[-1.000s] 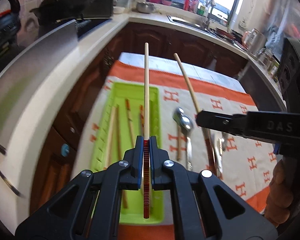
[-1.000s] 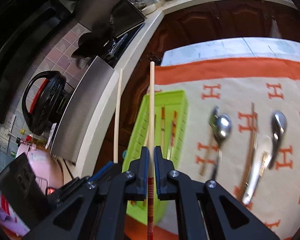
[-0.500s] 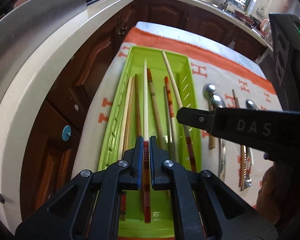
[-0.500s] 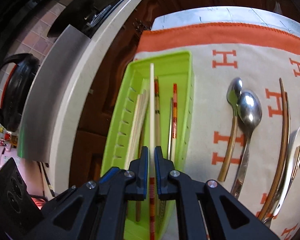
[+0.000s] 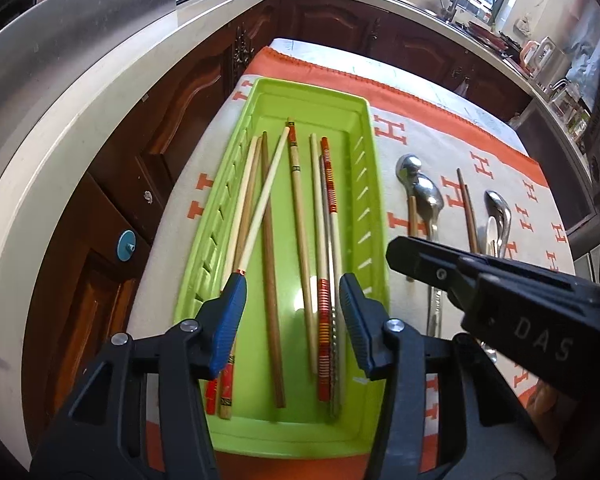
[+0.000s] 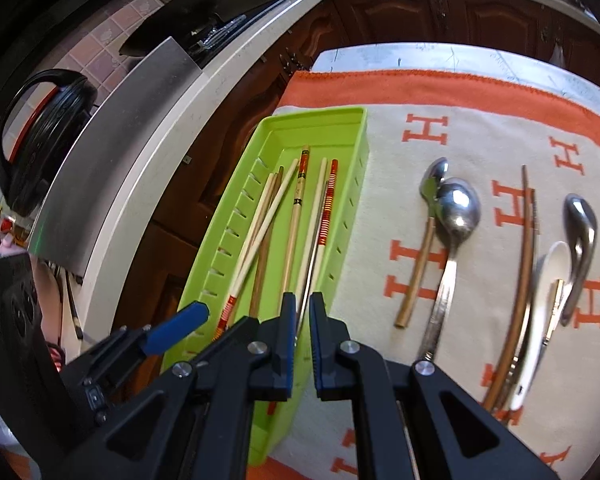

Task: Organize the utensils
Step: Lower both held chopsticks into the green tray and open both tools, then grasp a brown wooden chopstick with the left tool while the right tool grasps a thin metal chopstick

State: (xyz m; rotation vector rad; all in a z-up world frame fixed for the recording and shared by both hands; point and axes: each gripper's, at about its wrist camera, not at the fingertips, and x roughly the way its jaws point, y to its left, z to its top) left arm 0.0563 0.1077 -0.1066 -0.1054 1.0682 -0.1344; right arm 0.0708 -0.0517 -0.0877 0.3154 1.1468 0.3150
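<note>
A lime-green tray (image 5: 364,128) is sitting on a cream cloth (image 6: 480,152) that is showing orange H letters and an orange border. Pale and brown chopsticks (image 5: 300,216) are lying inside, some wearing red-and-orange striped bands. Silver spoons (image 6: 456,208) are gleaming nearby. The black grippers are showing blue pads (image 5: 226,316).

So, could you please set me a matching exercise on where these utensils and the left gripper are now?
Things:
1. green tray
2. large steel spoon
3. white spoon
4. left gripper

Places or states:
A. fingers apart, above the tray
B. on the cloth, between the tray and the brown chopsticks
C. holds several loose chopsticks
D. on the cloth, right of the brown chopsticks

Pairs: 1-C, 2-B, 3-D, 4-A
</note>
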